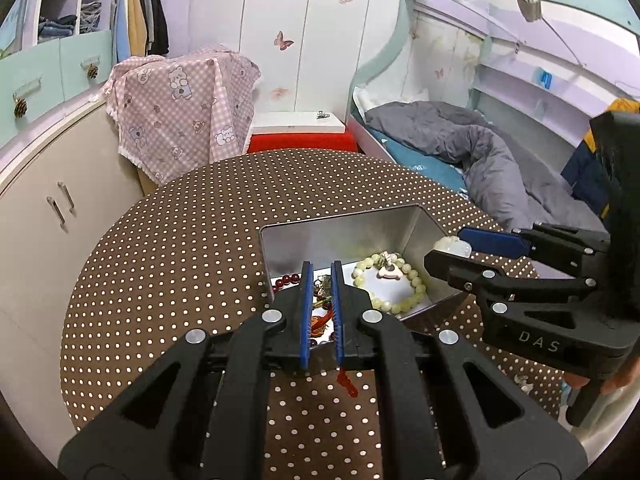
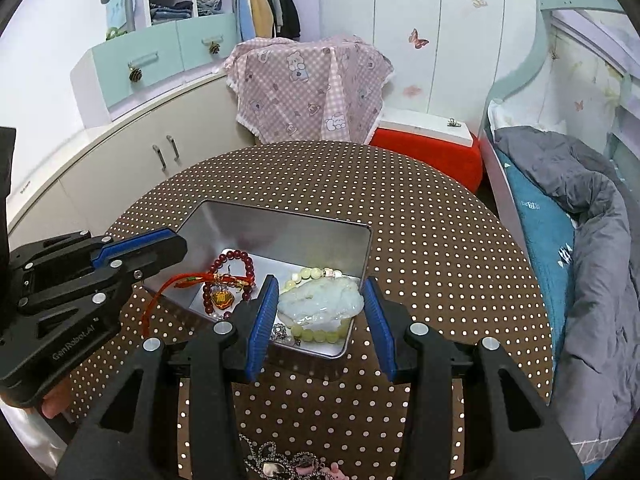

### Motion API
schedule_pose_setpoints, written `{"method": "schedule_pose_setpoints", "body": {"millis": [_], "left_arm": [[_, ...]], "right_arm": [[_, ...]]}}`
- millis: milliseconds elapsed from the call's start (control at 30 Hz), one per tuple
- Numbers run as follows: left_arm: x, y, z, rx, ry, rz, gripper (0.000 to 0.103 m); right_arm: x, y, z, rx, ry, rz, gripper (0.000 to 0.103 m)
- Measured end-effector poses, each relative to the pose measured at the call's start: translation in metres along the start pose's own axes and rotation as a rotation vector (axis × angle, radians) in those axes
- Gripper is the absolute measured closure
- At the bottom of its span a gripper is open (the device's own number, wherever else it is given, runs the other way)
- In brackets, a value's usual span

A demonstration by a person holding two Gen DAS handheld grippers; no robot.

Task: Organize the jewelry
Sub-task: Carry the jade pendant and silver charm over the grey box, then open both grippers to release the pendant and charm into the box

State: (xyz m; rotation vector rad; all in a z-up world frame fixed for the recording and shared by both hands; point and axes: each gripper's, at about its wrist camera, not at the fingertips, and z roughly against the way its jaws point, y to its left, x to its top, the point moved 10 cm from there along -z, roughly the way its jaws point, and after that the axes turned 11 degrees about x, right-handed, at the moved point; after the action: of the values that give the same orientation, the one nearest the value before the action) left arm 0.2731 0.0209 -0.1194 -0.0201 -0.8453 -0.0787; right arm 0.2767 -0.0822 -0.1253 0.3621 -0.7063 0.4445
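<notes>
One open metal tin [image 2: 280, 232] sits on a round table [image 2: 440, 240] covered in brown cloth with white polka dots, and two hand-held grippers work over it. The right gripper [image 2: 320, 308] is clenched on a pale, milky jade-like pendant [image 2: 320, 302], held between its two blue pads [image 2: 264, 312] just above the tin's near right corner. Seen from the left wrist camera, that same pendant [image 1: 452, 246] shows as a pale lump pinched at the gripper's tip, above the tin's [image 1: 344, 232] right wall.

The left gripper [image 1: 321, 300] hovers at the tin's near left edge with its pads nearly together; a red cord [image 2: 160, 300] runs from its tip into the tin, and the jaws appear closed on it, with a red end [image 1: 346, 386] dangling below the fingers.

Inside the tin lie two bead bracelets: one dark red [image 2: 236, 268] on the left side, one pale yellow-green [image 1: 394, 280] on the right. A small amber charm [image 2: 221, 299] tied to the red cord rests within the red bracelet's loop.

On the table in front of the tin, near the right gripper's base, lies a tangle of silver chain jewelry [image 2: 276, 460] with a small pink charm [image 2: 332, 470].

Behind the table stand one piece of furniture draped in pink checked cloth [image 2: 308, 84] and one bed with a grey duvet [image 2: 592, 240] to the tin's right.
</notes>
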Motion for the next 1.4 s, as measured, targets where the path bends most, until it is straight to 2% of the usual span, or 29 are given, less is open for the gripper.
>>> {"method": "schedule_pose_setpoints", "body": {"millis": [200,300,500,867,933,967,1000,1100,1400], "left_arm": [[-0.006,0.000,-0.006,0.013,0.039,-0.012,0.094],[-0.008,0.001,-0.006,0.006,0.049,0.001,0.094],[-0.012,0.001,-0.009,0.013,0.073,-0.006,0.094],[-0.008,-0.003,-0.001,0.025,0.059,-0.015,0.093],[-0.008,-0.004,-0.001,0.025,0.070,-0.005,0.067],[-0.006,-0.008,0.001,-0.017,0.060,0.007,0.043],[-0.004,-0.008,0.003,-0.016,0.046,0.018,0.036],[0.000,-0.008,0.007,0.048,0.018,-0.011,0.036],[0.003,-0.010,0.013,0.066,0.011,-0.016,0.036]], "right_arm": [[0.003,0.000,0.005,-0.011,-0.017,0.012,0.062],[0.004,-0.002,0.008,-0.020,-0.025,0.014,0.055],[0.001,-0.011,0.017,-0.043,-0.035,-0.003,0.050],[0.000,-0.018,0.037,-0.047,-0.072,-0.032,0.045],[0.001,-0.017,0.041,-0.042,-0.082,-0.033,0.044],[0.002,-0.017,0.042,-0.041,-0.085,-0.032,0.044],[0.002,-0.016,0.044,-0.041,-0.089,-0.030,0.044],[0.001,-0.016,0.045,-0.043,-0.091,-0.026,0.043],[-0.004,-0.023,0.054,-0.063,-0.100,-0.050,0.039]]}}
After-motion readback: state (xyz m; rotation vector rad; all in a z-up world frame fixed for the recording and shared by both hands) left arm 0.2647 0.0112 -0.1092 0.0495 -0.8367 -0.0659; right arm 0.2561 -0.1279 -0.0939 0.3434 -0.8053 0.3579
